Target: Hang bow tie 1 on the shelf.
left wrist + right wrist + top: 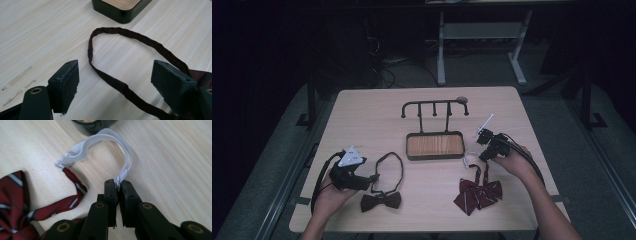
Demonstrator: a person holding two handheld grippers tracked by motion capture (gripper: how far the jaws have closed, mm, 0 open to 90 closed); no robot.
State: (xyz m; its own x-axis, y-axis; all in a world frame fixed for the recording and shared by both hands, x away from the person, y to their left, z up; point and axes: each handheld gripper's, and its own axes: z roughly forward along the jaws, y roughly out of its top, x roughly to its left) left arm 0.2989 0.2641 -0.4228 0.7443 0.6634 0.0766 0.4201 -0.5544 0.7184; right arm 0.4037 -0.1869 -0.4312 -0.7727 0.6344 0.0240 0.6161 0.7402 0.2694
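red striped bow tie (478,193) still flat on the counter (362,115), right hand-held gripper (117,185) clenched on its white strap (100,138), left hand-held gripper (113,82) released over the dark bow tie's strap (130,35); rack (434,107) bare, hanging looks left.

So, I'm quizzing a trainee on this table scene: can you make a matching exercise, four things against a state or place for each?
Things:
1. right gripper
2. left gripper
3. dark bow tie
4. wooden tray

States or places:
A. jaws open over a dark strap
B. table's middle, below the hook rack
C. shut on the white elastic band
D. flat near the left hand

Pairs: 1-C, 2-A, 3-D, 4-B
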